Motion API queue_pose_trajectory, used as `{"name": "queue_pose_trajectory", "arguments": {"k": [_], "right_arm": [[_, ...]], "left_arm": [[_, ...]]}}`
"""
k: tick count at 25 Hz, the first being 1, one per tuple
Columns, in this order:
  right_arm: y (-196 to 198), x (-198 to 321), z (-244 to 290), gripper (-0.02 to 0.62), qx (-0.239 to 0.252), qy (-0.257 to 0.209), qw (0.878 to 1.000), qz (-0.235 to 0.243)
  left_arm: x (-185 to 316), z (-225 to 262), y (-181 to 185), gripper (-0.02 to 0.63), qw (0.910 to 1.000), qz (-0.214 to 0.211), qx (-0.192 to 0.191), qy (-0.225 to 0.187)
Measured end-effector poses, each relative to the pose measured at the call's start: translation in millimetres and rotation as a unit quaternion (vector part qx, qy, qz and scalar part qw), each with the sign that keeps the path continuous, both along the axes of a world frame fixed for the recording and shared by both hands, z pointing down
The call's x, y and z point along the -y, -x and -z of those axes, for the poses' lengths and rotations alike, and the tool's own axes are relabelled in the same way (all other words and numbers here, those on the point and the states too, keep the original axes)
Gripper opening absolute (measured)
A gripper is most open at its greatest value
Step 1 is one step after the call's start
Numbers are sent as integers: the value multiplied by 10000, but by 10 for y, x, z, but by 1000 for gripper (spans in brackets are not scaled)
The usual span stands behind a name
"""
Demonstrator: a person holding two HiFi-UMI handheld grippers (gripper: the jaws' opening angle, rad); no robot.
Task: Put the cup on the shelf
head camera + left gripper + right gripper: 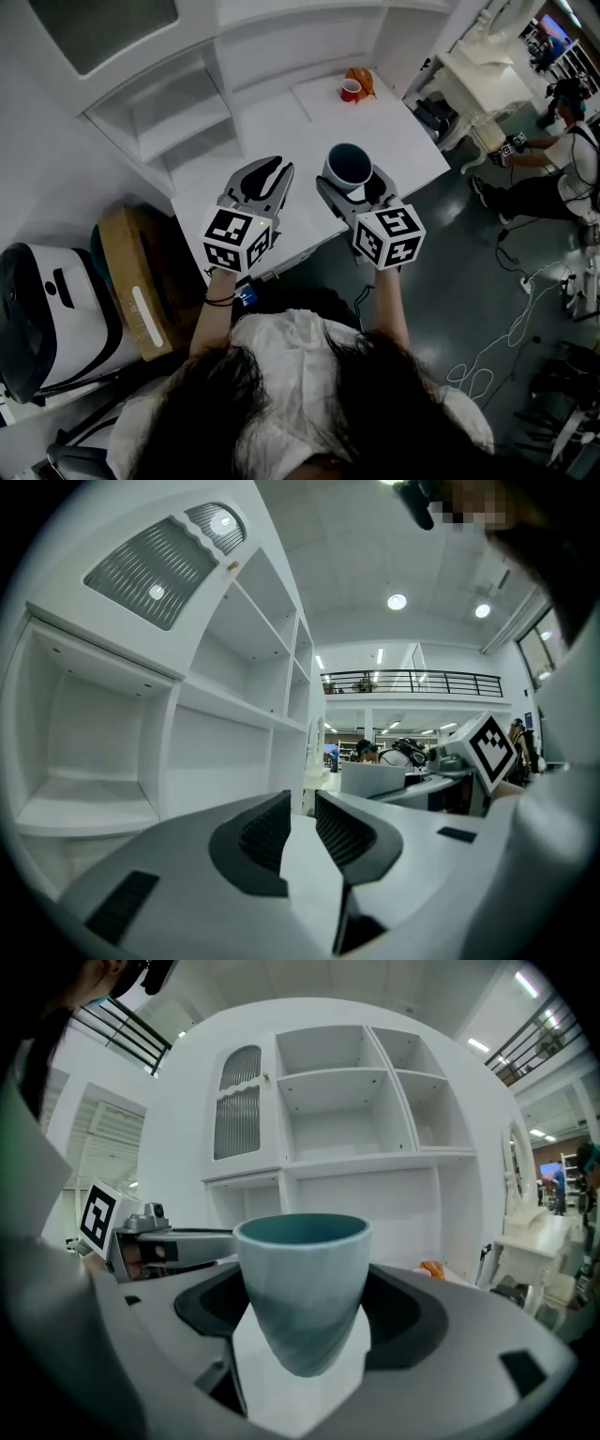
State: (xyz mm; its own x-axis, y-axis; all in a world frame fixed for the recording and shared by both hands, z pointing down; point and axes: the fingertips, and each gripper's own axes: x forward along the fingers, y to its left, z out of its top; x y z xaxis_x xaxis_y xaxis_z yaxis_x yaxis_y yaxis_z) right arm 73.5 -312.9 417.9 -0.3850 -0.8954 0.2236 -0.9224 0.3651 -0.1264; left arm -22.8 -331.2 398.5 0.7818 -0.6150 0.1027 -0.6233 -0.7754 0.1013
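A pale blue cup [302, 1288] with a dark teal inside stands upright between the jaws of my right gripper [305, 1312], which is shut on it. In the head view the cup [347, 167] is held above the near part of the white table [281, 131]. My left gripper [267, 176] hovers beside it to the left, jaws nearly together with nothing between them [302, 829]. The white shelf unit [361, 1101] with open compartments rises ahead, beyond the table.
A small red cup [350, 90] and an orange object [362, 81] sit at the table's far right. Low open shelves [178, 112] stand left of the table. A cardboard box [145, 281] and a white case [47, 309] lie at left. A seated person [553, 169] is at right.
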Motion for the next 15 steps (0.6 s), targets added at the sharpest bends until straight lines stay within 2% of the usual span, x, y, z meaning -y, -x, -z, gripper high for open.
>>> {"name": "queue_pose_trajectory", "arguments": {"k": [7, 15], "right_arm": [[-202, 329, 365, 357, -192, -297, 9987, 359], [-445, 1049, 1135, 359, -483, -934, 9899, 949]], "left_arm": [[216, 99, -117, 91, 9999, 127, 85, 48], [650, 277, -211, 91, 9976, 683, -79, -28]]}}
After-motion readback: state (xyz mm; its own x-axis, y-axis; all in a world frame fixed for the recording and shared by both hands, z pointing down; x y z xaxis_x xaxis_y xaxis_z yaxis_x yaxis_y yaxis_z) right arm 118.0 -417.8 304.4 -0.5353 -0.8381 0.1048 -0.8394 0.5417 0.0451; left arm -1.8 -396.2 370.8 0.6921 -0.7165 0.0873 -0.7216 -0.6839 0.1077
